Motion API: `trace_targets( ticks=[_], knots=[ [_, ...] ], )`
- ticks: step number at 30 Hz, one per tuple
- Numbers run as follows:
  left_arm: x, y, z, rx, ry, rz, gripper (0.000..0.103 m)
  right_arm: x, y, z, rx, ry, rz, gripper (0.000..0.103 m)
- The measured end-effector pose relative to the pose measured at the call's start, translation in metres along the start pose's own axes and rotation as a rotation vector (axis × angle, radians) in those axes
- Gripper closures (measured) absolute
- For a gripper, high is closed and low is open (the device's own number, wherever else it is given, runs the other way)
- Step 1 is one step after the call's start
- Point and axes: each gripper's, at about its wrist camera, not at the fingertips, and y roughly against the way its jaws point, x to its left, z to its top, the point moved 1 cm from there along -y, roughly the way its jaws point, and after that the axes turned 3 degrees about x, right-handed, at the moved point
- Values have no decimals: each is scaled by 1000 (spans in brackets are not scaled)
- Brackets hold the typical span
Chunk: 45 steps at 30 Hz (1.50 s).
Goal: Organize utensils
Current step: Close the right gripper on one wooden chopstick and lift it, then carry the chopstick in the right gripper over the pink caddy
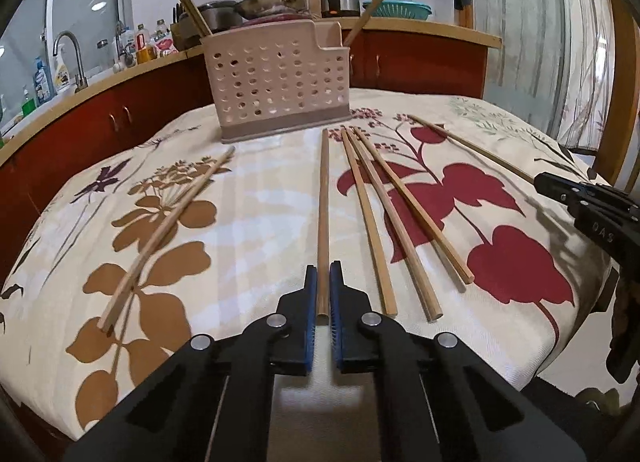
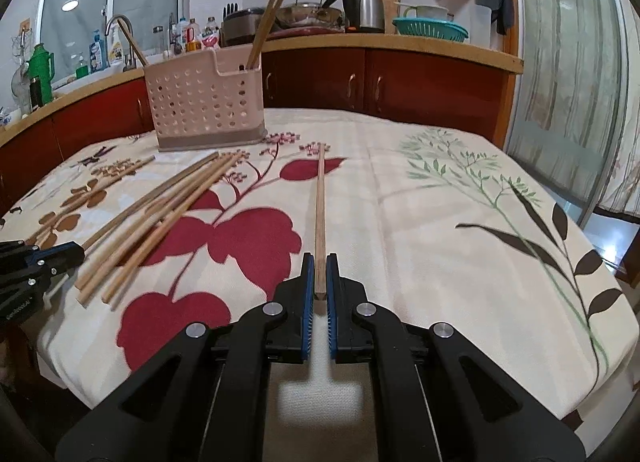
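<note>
Both your fingers pinch chopstick ends.
Left gripper (image 1: 323, 282) clamps one chopstick (image 1: 323, 214); right gripper (image 2: 319, 274) another chopstick (image 2: 320, 214), both aimed toward the perforated holder (image 1: 276, 78).

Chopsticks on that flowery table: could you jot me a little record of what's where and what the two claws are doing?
holder: pink perforated basket, upright, already holding chopsticks
loose chopsticks: six on the tablecloth
left gripper: closed around the near end of a middle chopstick
right gripper: closed around the lone chopstick lying apart from the rest
</note>
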Motion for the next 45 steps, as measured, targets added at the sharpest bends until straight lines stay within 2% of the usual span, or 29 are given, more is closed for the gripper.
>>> trace_targets(
  ticks=[23,35,45],
  knots=[
    [27,86,40,-280,43,75,96,18,71,43,-197,23,30,97],
    [40,123,57,-351,73,83,96,29,109,67,-288,38,51,97],
    [50,133,73,-354,80,85,96,37,112,87,-309,52,76,97]
  ],
)
